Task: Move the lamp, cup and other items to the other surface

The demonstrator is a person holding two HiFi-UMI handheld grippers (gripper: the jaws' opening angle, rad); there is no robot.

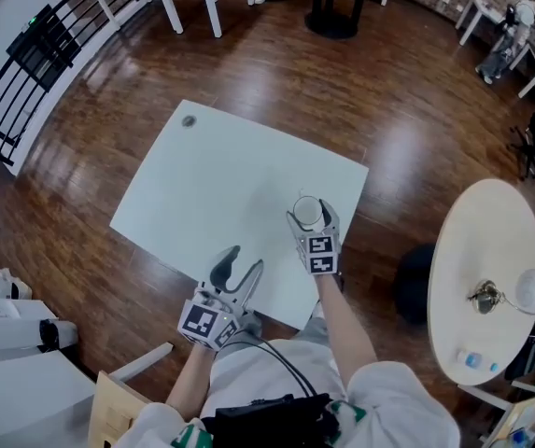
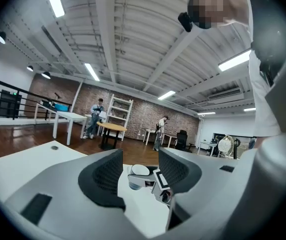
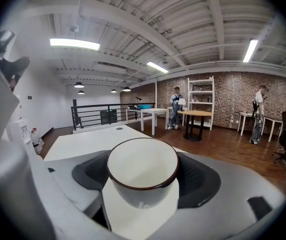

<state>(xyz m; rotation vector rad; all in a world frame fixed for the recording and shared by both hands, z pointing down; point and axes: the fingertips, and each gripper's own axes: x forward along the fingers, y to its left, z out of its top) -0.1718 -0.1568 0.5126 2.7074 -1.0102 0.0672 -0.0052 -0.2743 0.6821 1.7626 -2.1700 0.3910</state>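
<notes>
A white cup (image 1: 307, 210) with a dark rim sits between the jaws of my right gripper (image 1: 309, 222), near the right edge of the white square table (image 1: 220, 175). In the right gripper view the cup (image 3: 143, 164) fills the gap and both pads press its sides, so the right gripper (image 3: 143, 181) is shut on it. My left gripper (image 1: 242, 261) is open and holds nothing, over the table's near edge. Through the open left gripper (image 2: 141, 168) I see the cup (image 2: 137, 177) farther off. The lamp (image 1: 508, 294) stands on the round table (image 1: 491, 231) at right.
A dark round seat (image 1: 416, 283) stands on the wood floor between the two tables. Small blue items (image 1: 472, 358) lie on the round table's near end. A wooden chair (image 1: 122, 404) is at my left, with white containers (image 1: 6, 315) beyond it. A black railing (image 1: 34, 54) runs along the far left.
</notes>
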